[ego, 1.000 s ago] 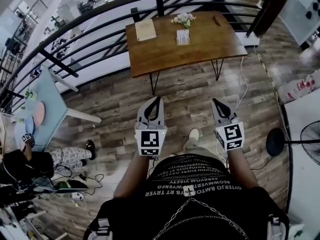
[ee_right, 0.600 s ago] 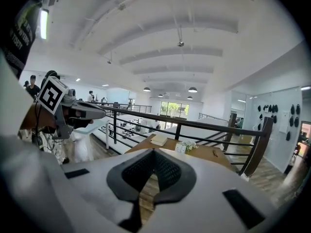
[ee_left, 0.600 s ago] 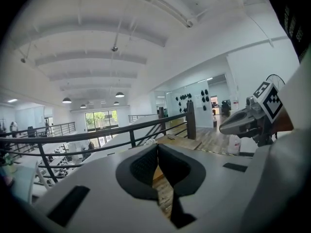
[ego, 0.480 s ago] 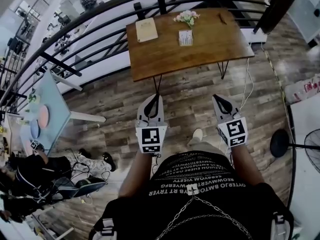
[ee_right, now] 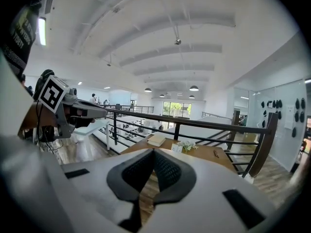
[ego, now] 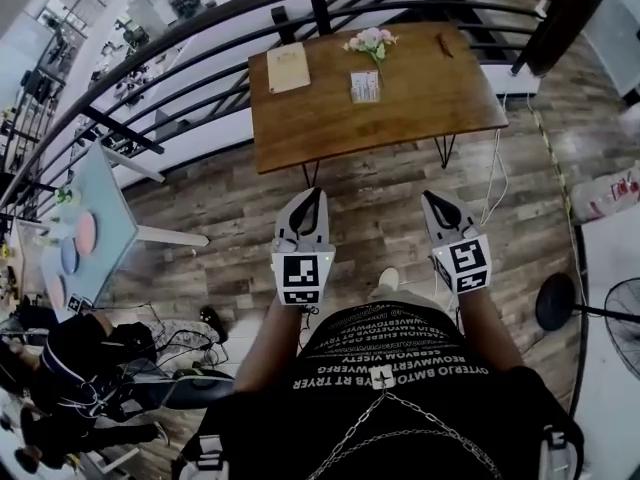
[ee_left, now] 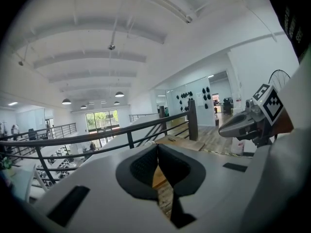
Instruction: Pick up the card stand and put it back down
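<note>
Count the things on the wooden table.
4: a tan book at the far left, flowers at the far edge, the card stand just in front of them, a small dark object far right.

The far table (ego: 400, 108) looks to me like smooth brown wood with a soft sheen. The floor (ego: 370, 218) is grainy planks and the railing (ego: 320, 13) matt black metal. My left gripper (ego: 312, 196) and right gripper (ego: 432, 200) are matt white plastic.

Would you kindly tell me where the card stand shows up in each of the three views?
Head view: card stand, top centre, on the wooden table.
Left gripper view: cannot be made out; only the table's near edge shows.
Right gripper view: centre, beside the flowers.
Shared landmark: the wooden table.
</note>
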A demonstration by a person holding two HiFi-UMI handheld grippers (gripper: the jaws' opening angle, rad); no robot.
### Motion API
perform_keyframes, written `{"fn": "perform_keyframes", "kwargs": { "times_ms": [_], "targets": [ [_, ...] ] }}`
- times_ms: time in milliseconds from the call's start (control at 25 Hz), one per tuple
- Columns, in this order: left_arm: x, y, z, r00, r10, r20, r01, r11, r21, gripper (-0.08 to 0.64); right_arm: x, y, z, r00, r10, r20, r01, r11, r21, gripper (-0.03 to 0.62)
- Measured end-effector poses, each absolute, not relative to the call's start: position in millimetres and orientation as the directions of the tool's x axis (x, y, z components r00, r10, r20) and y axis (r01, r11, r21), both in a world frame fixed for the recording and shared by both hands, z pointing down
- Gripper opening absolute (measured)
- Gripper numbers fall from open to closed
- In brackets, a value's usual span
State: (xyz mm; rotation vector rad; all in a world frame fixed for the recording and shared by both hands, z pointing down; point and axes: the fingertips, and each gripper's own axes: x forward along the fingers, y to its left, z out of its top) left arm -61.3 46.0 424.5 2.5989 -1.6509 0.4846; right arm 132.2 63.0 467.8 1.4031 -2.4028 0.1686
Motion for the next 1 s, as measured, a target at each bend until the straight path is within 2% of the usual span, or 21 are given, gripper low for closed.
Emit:
{"fn": "perform_keyframes", "kwargs": {
  "times_ms": [480,1000],
  "targets": [
    [-27,15,411,0.335,-0.913,0.235,-0.911,-0.377,-0.166,0.028,167,23,461,-0.513,-0.79,0.337,-0.808,0.576,0.121,0.015],
    [-50,10,439,0.271,-0.919,0.287,-0.936,-0.321,-0.146,0.028,148,4,477,-0.558,-0.749,0.358,-0.773,0.626,0.105,0.015]
  ]
}}
